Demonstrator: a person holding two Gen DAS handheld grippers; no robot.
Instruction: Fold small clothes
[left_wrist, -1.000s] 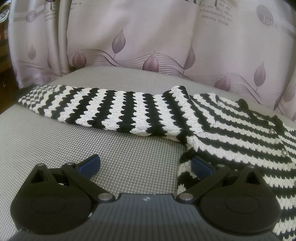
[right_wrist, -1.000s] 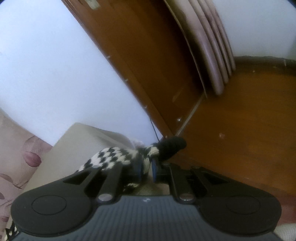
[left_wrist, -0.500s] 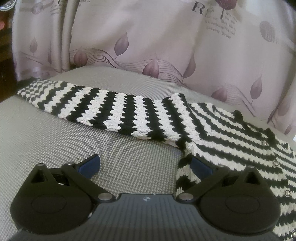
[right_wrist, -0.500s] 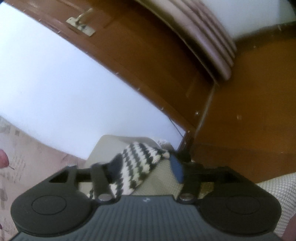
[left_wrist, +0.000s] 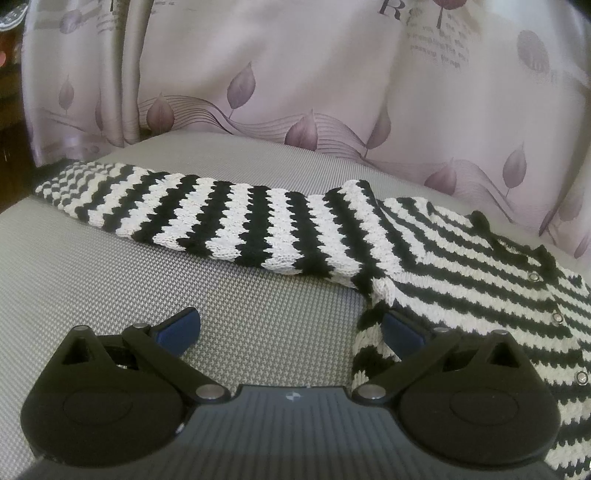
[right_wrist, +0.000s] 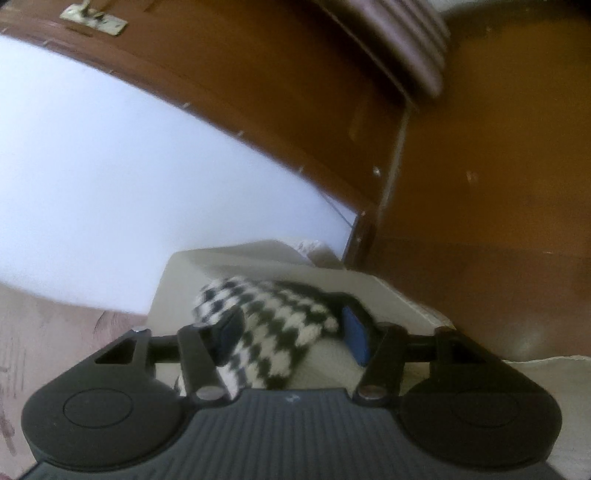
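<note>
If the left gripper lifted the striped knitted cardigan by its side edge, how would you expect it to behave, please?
The cardigan would probably sag and drape, since it lies limp on the cushion. Its long sleeve would likely trail behind. The chunky knit should grip the open left gripper's pads fairly well.

Only a large "R" reads on the curtain (left_wrist: 332, 85); smaller print there blurs.
</note>
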